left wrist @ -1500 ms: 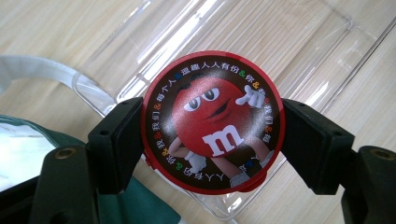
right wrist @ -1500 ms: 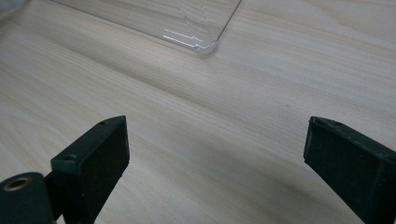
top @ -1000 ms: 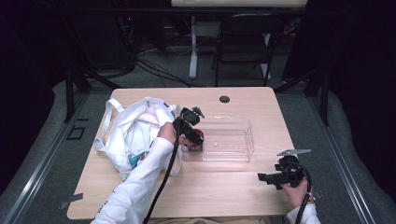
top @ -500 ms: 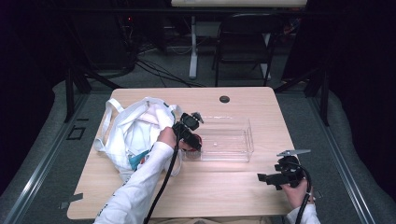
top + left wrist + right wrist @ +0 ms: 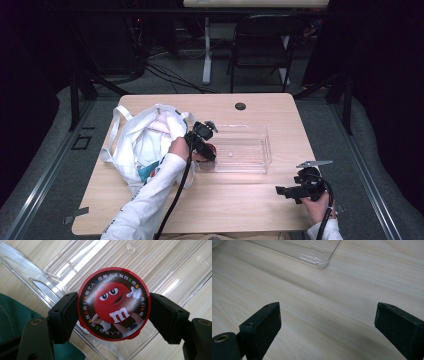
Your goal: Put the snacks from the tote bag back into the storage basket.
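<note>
A round red candy tin [image 5: 114,303] with a red cartoon character on its lid sits between the jaws of my left gripper [image 5: 112,312], which is shut on it. The tin hangs over the left end of a clear plastic bin [image 5: 240,148], seen from above as a red spot [image 5: 212,149] by the left gripper [image 5: 202,140]. My right gripper [image 5: 295,189] rests low near the table's front right, open with nothing between its jaws [image 5: 327,322]. A corner of the clear bin [image 5: 322,263] lies ahead of it.
A white tote bag [image 5: 142,142] with something teal inside lies at the table's left, right beside the bin. A small black disc [image 5: 240,106] sits near the far table edge. Green cloth [image 5: 15,317] shows at the lower left of the left gripper view. A chair [image 5: 262,45] stands behind the table.
My left gripper has moved slightly forward and down with the tin, from the bag's edge over the bin's left end. The right gripper has stayed put.
</note>
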Demonstrator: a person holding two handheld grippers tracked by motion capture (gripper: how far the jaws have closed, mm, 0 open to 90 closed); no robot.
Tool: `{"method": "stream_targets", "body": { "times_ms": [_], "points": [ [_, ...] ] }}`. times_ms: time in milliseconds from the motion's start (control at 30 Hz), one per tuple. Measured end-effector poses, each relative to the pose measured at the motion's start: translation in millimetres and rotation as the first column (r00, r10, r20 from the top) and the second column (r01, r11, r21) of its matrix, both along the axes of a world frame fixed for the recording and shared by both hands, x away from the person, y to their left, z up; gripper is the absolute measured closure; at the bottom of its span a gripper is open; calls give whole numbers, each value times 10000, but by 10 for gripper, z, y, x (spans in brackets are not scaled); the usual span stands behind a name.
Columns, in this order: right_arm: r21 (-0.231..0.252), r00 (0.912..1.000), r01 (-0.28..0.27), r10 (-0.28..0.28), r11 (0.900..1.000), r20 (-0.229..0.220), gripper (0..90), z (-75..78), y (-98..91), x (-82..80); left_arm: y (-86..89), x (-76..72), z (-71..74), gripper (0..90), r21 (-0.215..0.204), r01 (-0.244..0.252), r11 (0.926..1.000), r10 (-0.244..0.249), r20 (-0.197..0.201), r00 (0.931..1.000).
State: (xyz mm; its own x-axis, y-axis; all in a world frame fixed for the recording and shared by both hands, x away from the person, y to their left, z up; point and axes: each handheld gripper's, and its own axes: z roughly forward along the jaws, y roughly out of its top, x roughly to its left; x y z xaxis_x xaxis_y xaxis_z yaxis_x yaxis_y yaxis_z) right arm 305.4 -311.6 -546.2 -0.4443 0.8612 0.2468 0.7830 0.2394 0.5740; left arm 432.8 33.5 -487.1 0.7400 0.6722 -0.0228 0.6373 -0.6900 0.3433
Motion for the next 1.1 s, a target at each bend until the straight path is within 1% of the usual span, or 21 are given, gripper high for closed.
{"method": "stream_targets", "body": {
  "times_ms": [33, 67, 233, 467, 500, 567, 600, 633, 700, 733, 767, 800, 833, 867, 1100],
  "points": [
    [-13, 10000, 0, 0, 10000, -6, 66, 1, 0, 0, -6, -3, 6, 264, 102, 30, 9999, -31, 57, 10000],
    [3, 10000, 6, -6, 10000, 5, 66, 0, -1, 0, -11, -5, 8, 259, 48, -33, 10000, 33, 140, 9999],
    [11, 10000, 12, -12, 10000, 11, 66, 1, -2, 0, -2, 21, 73, 208, -127, -170, 9998, 173, 254, 9995],
    [32, 10000, 17, -17, 10000, 24, 66, 2, -4, -2, 41, -2, 234, 152, -339, -101, 9994, 119, 514, 9986],
    [26, 10000, 17, -17, 10000, 26, 66, 3, -4, -2, 53, -9, 259, 145, -345, -73, 9994, 94, 629, 9980],
    [25, 10000, 19, -19, 10000, 24, 66, 1, -5, -1, 81, -23, 311, 133, -383, -31, 9993, 56, 662, 9978],
    [14, 10000, 71, -71, 10000, 39, 66, 0, -4, -3, 100, -29, 338, 125, -329, 41, 9994, -17, 724, 9974],
    [19, 10000, 72, -72, 10000, 41, 66, 0, -5, -3, 119, -40, 361, 115, -404, 19, 9992, 12, 779, 9970],
    [35, 10000, 49, -49, 10000, 39, 66, 3, -6, -3, 163, -65, 420, 102, -399, 87, 9992, -53, 833, 9965],
    [20, 10000, 8, -8, 10000, 24, 66, 5, -8, -2, 185, -82, 448, 98, -434, 60, 9990, -20, 920, 9958],
    [76, 9998, 192, -193, 9998, 108, 66, -1, 5, -8, 212, -98, 482, 96, -395, 60, 9992, -20, 1008, 9949],
    [3, 9999, 105, -105, 9999, 61, 66, 3, -2, -6, 240, -115, 510, 95, -464, 48, 9989, 2, 1065, 9943],
    [62, 9998, 186, -187, 9998, 103, 66, -2, 3, -8, 268, -132, 538, 93, -461, 43, 9989, 11, 1166, 9932],
    [19, 10000, 63, -63, 10000, 47, 66, 5, -5, -4, 301, -150, 570, 91, -423, 59, 9991, -7, 1224, 9925],
    [14, 10000, 69, -69, 10000, 51, 66, 6, -3, -5, 532, -298, 724, 89, -452, -151, 9989, 227, 1737, 9845]
  ]
}}
